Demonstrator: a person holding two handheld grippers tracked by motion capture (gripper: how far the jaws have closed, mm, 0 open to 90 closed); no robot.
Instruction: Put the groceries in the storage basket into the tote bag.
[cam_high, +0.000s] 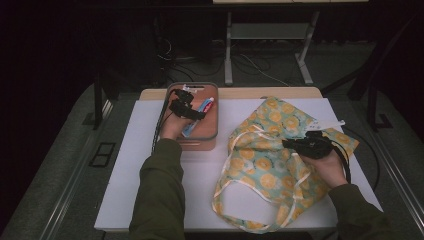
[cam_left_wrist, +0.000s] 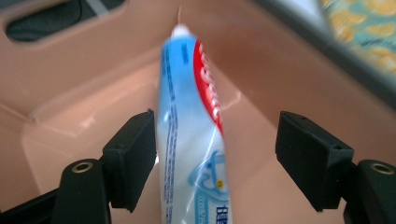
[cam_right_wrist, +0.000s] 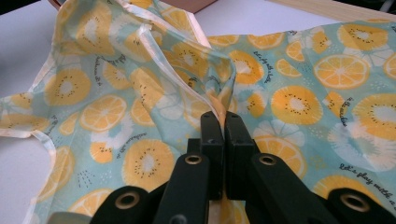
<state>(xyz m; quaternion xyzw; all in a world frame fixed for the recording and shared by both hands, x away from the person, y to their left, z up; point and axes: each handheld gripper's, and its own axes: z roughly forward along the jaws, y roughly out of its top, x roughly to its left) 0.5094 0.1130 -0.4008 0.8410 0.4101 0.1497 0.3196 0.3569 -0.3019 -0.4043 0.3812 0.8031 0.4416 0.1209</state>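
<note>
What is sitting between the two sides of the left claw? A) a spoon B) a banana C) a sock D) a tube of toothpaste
D: the left claw reaches into the pink bin, and a blue, white and red toothpaste tube lies between its sides.

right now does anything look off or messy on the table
Mostly the fruit-print bag: it lies crumpled, its handles splayed, with the right gripper pinching a fold. The toothpaste tube leans slanted in the pink bin. Nothing looks spilled or damaged.
</note>
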